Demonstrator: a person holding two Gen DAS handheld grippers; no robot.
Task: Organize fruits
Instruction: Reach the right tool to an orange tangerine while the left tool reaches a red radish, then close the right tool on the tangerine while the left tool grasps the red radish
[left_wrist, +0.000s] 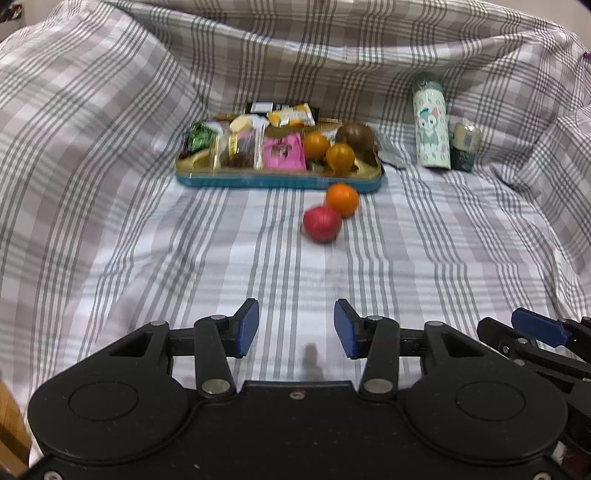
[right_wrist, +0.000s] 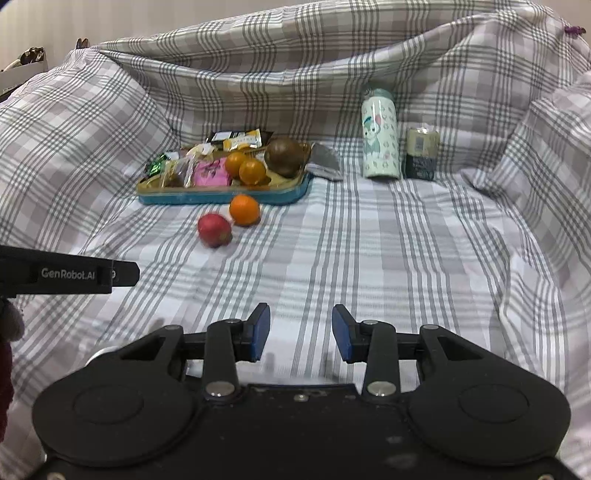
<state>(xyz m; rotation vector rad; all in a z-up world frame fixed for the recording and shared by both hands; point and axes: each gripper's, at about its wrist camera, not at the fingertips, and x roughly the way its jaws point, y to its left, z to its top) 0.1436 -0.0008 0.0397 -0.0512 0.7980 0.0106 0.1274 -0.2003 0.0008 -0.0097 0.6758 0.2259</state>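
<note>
A red fruit (left_wrist: 321, 229) (right_wrist: 214, 229) and an orange (left_wrist: 342, 199) (right_wrist: 244, 210) lie side by side on the checked cloth, just in front of a blue-rimmed tray (left_wrist: 277, 181) (right_wrist: 221, 198). On the tray sit two more oranges (left_wrist: 340, 156) (right_wrist: 252, 171), a brown round fruit (left_wrist: 355, 135) (right_wrist: 285, 155) and several snack packets (left_wrist: 284, 151). My left gripper (left_wrist: 296, 328) hovers open and empty well short of the loose fruits. My right gripper (right_wrist: 301, 333) is also open and empty, further right of them.
A patterned bottle (left_wrist: 432, 127) (right_wrist: 380, 136) and a small can (left_wrist: 466, 146) (right_wrist: 421, 153) stand right of the tray. A grey packet (right_wrist: 325, 162) lies at the tray's right end. Cloth rises in folds behind and at both sides. The other gripper's body (right_wrist: 66, 275) shows at left.
</note>
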